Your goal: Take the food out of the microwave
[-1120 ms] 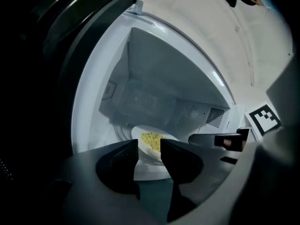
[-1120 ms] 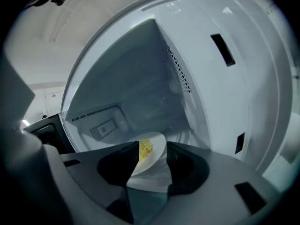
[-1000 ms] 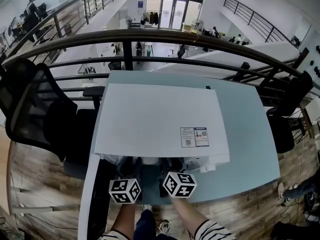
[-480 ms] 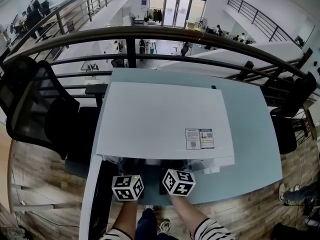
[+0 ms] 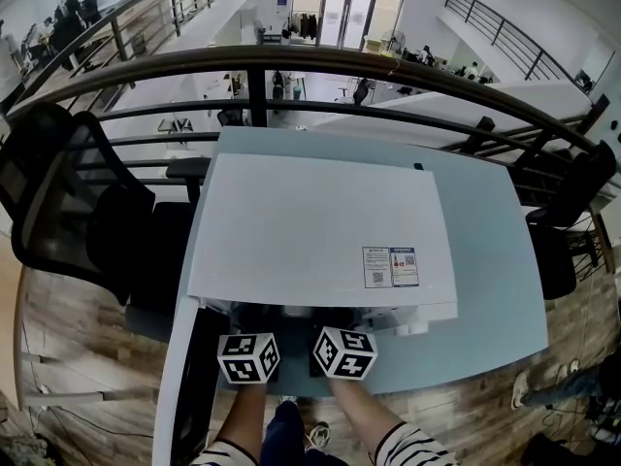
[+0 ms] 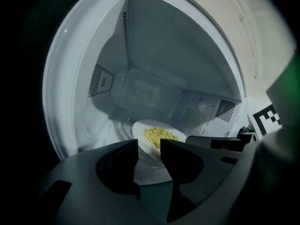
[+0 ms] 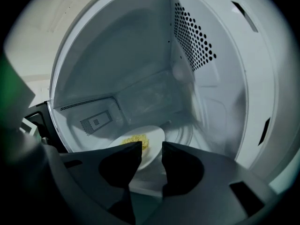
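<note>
The microwave (image 5: 320,231) is a plain white box, smooth and matte on top with a small printed label (image 5: 390,266) toward 4 o'clock. It sits on a pale blue-green table (image 5: 495,260). Its long side runs from 9 to 3 o'clock and its mouth faces 6 o'clock, toward the person in striped sleeves (image 5: 408,445). A black mesh chair (image 5: 58,202) stands at 9 o'clock, and a dark curved railing (image 5: 320,66) crosses at 12.

Inside, the cavity is glossy white with rounded corners and panels of small punched holes (image 7: 194,36) in the side wall. A round white plate (image 6: 140,131) lies flat on the floor of the oven, face up. Being round, it has no long axis. On it is a low, crumbly heap of yellow food (image 6: 159,135), spread a little wider than it is deep.

Both tools reach in from 6 o'clock, with their marker cubes side by side. The left gripper (image 6: 149,146) has its dark, blunt jaws parted by a narrow gap, and the near rim of the plate shows through that gap with no pad on it. The right gripper (image 7: 151,149) has just been closing, but its jaws remain apart. The plate's edge sits in line with the gap and is not pinched.
</note>
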